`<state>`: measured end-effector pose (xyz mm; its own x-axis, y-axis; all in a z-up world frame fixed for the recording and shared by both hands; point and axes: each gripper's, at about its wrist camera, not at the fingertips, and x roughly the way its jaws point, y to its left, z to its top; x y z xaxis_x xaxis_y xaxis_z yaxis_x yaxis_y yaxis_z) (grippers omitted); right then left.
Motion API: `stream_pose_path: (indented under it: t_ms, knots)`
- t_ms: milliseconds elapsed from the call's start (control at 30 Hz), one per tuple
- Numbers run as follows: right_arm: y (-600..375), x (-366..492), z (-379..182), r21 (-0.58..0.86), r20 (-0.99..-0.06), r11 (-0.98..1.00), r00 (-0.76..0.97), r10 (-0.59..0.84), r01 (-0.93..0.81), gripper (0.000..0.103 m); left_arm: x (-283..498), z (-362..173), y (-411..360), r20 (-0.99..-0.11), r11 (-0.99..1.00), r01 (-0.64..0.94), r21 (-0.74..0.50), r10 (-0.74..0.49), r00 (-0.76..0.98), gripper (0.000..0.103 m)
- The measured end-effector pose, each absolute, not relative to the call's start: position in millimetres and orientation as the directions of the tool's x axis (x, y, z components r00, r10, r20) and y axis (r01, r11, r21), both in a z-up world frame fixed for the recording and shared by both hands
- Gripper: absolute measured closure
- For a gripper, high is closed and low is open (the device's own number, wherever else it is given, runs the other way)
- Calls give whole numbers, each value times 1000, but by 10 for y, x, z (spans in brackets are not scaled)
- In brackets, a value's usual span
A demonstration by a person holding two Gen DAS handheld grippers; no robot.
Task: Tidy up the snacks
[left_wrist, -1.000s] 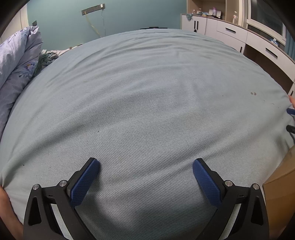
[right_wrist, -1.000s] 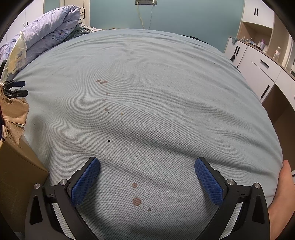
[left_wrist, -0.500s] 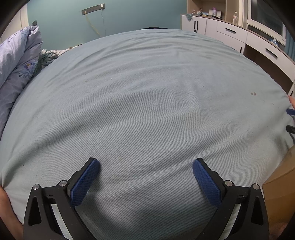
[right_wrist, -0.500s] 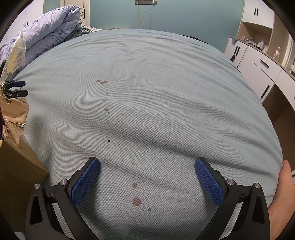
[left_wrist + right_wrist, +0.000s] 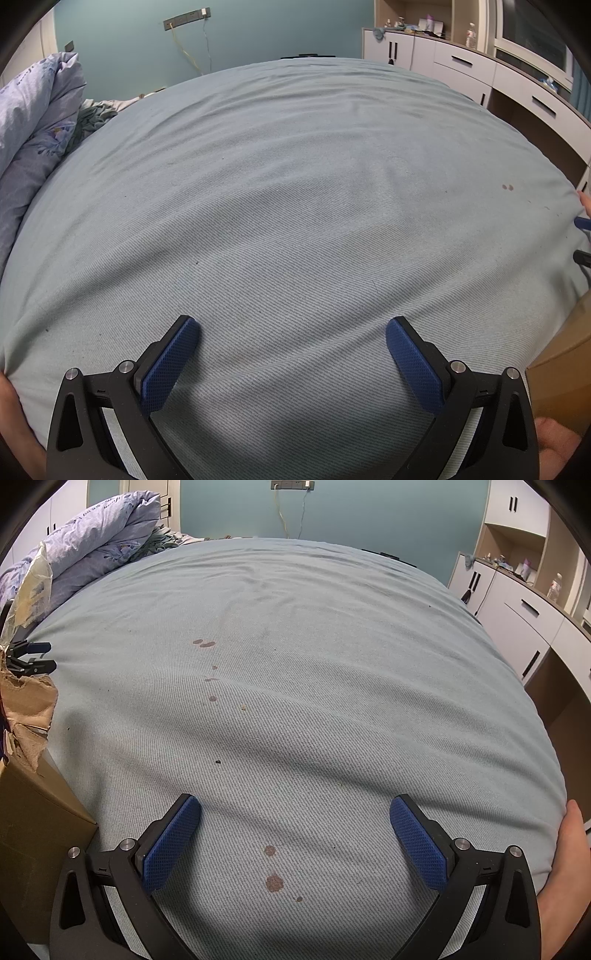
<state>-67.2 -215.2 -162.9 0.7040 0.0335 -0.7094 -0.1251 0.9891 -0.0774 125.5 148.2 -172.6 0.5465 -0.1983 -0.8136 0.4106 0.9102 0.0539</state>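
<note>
Between both wide-spread grippers, left gripper (image 5: 291,332) and right gripper (image 5: 295,812): cardboard box (image 5: 33,812).

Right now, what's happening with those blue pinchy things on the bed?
A person holds a gripper in each hand above a blue-green bed sheet. The left gripper and the right gripper are both open and hold nothing. A torn cardboard box sits at the bed's edge between the two. No snacks are in sight on the sheet, so the sorting has not visibly started. A rolled-up quilt lies at the far left.
</note>
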Motion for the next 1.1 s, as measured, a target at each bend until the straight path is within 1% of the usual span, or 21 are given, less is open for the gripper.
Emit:
stream_pose_path:
  t_ms: [1100]
  knots:
    - [-2175, -727, -1510, -76, -715, 989, 699, 35, -128, 0, 1256, -1737, 1473, -814, 910, 410, 56, -196, 547, 0]
